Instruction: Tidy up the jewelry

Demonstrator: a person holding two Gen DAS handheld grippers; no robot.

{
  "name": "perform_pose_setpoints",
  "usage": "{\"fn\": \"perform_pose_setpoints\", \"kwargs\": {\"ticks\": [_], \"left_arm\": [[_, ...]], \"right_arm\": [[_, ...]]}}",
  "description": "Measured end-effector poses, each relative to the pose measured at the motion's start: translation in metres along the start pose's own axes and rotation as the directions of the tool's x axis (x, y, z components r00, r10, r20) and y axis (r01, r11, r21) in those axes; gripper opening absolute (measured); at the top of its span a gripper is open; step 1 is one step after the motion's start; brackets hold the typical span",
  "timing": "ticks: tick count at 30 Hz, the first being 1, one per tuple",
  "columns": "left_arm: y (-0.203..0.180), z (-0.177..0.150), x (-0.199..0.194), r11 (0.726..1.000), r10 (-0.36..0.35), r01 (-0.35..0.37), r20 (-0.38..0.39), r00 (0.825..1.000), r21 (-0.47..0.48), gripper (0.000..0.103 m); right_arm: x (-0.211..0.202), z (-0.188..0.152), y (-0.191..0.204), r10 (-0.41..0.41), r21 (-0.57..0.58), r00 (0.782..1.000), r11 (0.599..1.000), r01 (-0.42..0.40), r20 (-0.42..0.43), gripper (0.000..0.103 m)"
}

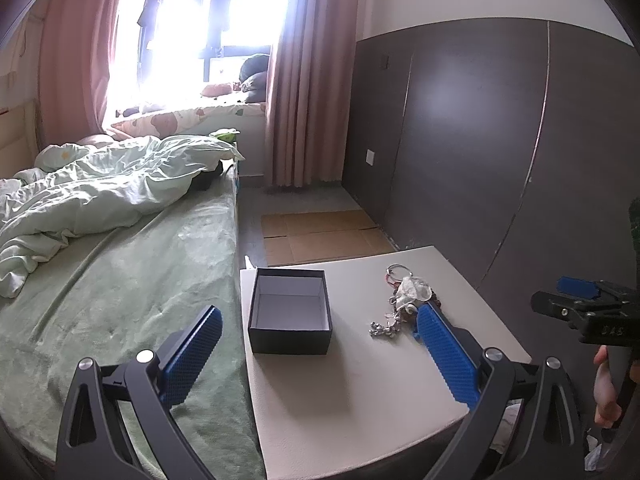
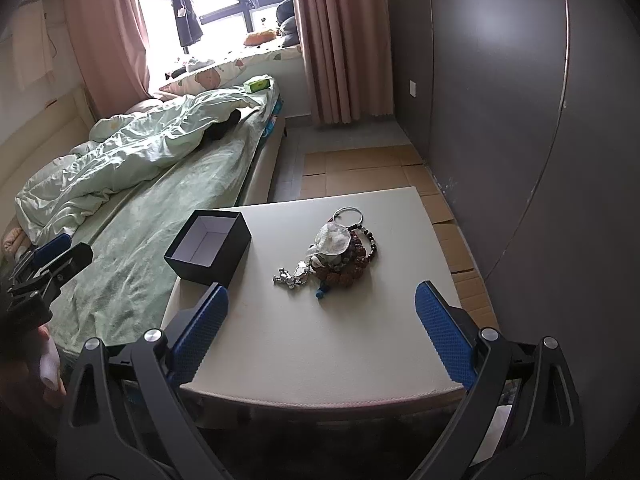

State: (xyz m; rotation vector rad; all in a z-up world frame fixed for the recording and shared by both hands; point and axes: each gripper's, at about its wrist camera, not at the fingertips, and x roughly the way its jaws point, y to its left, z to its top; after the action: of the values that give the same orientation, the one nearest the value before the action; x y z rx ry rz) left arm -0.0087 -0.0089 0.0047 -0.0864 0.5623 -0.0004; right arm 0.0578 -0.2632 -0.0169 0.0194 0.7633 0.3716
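1. Smooth and matte, one pale square desk (image 2: 320,340) with rounded corners fills the foreground beside the bed.
2. Left hand-held gripper (image 1: 318,344): two dark fingers with blue dimpled pads spread wide, holding nothing; one pad is over the bed, the other over the desk just beside the jewelry.
3. Right hand-held gripper (image 2: 322,320): the same two blue textured pads, also wide apart and empty, above the desk's near edge.
4. One black square box (image 2: 208,250), lidless, with a pale grey lining and nothing visible inside, sits at the desk's left edge.
5. One heap of jewelry (image 2: 338,254) lies mid-desk, well apart from the box: dark round-bead bracelets, a knobbly brown bead strand, a silvery chain, a thin metal ring (image 2: 349,215) and a crumpled clear bag on top.
6. Beyond: one bed (image 1: 120,280) with a fuzzy green sheet and rumpled quilt, flat cardboard on the floor, pink pleated curtains.
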Motion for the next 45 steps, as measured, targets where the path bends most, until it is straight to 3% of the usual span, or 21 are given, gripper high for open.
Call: {"fn": "perform_pose_setpoints", "kwargs": {"ticks": [45], "left_arm": [[0.012,0.006,0.013,0.997,-0.052,0.052,-0.005,0.999,-0.057,0.095]], "right_arm": [[0.006,0.008,-0.003,-0.015,0.013,1.0,1.0,0.015,0.011,0.094]]}}
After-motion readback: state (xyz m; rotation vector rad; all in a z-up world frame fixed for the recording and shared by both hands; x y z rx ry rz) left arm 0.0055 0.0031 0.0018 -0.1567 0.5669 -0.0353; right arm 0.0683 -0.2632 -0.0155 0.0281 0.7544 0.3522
